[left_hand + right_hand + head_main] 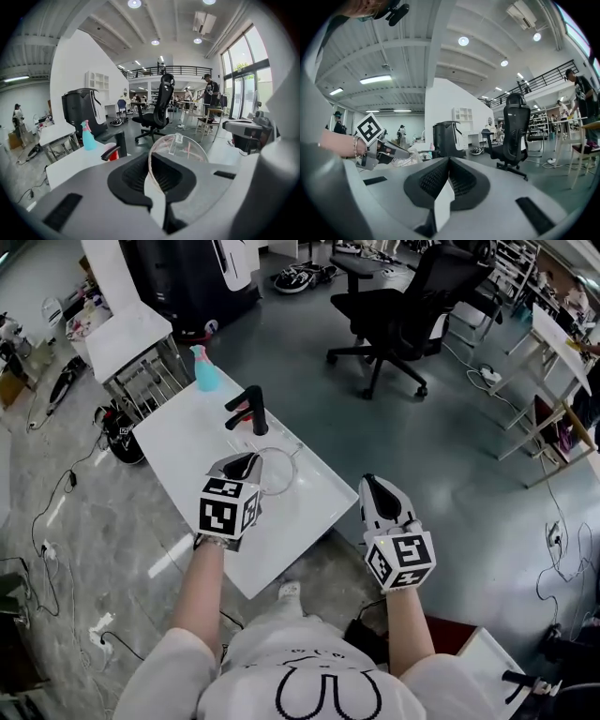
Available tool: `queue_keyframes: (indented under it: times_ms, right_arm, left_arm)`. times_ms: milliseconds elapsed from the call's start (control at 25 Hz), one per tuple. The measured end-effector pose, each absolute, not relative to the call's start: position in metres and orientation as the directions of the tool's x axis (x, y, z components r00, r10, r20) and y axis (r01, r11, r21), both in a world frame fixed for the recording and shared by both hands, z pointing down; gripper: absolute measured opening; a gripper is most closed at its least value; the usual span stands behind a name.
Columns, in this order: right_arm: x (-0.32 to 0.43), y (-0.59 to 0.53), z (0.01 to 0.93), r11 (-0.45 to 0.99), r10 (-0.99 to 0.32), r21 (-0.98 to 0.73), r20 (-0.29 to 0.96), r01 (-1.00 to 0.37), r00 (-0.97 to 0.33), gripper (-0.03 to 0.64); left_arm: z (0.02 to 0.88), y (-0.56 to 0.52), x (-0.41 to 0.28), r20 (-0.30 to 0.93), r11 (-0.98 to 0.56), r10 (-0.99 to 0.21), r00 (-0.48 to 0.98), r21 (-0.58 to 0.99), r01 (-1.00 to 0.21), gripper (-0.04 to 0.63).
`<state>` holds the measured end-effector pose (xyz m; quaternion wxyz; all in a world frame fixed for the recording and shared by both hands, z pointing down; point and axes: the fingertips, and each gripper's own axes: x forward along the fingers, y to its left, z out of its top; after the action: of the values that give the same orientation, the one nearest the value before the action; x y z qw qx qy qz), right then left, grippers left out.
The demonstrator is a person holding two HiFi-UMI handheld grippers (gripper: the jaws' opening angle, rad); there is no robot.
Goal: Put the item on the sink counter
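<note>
Left tool clamps clear bowl above sink counter.

Teal spray bottle, white sink counter, clear bowl

spray bottle behind faucet | both on sink counter | office chair right of counter
</note>
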<state>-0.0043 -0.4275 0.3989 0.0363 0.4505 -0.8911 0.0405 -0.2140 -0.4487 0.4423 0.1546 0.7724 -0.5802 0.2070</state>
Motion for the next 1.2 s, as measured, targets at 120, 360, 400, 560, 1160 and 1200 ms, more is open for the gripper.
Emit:
queue_keyframes:
  times_ms: [120, 360, 400, 560, 1160, 1200]
  right_arm:
    - [-0.01, -0.447, 0.406, 0.57, -0.812, -0.054, 0.116, -0.82, -0.572, 0.028]
    - [-0.017, -0.474, 0.427, 0.538, -0.824, -0.064, 0.17, -0.841, -0.54, 0.028]
    - [-0.017, -0.477, 0.431, 0.532, -0.826, -0.065, 0.18, -0.844, -0.534, 0.028]
    - [-0.019, -0.487, 0.446, 0.504, -0.834, -0.08, 0.212, -0.86, -0.509, 0.028]
    - [-0.015, -0.503, 0.477, 0.437, -0.852, -0.1, 0.271, -0.894, -0.447, 0.028]
    - [-0.015, -0.504, 0.477, 0.436, -0.853, -0.1, 0.272, -0.894, -0.446, 0.028]
  left_arm:
    - [0.458, -0.475, -0.218, 0.535, -0.302, -0.805, 0.257, 0.004, -0.953, 0.026]
    - [0.497, -0.517, -0.219, 0.619, -0.349, -0.731, 0.287, 0.023, -0.937, 0.026]
    - [0.504, -0.523, -0.218, 0.631, -0.357, -0.718, 0.293, 0.027, -0.934, 0.026]
    - [0.529, -0.541, -0.215, 0.673, -0.392, -0.667, 0.318, 0.046, -0.919, 0.026]
    - [0.588, -0.579, -0.2, 0.761, -0.476, -0.533, 0.371, 0.093, -0.875, 0.028]
    - [0.589, -0.58, -0.2, 0.763, -0.479, -0.529, 0.372, 0.093, -0.873, 0.028]
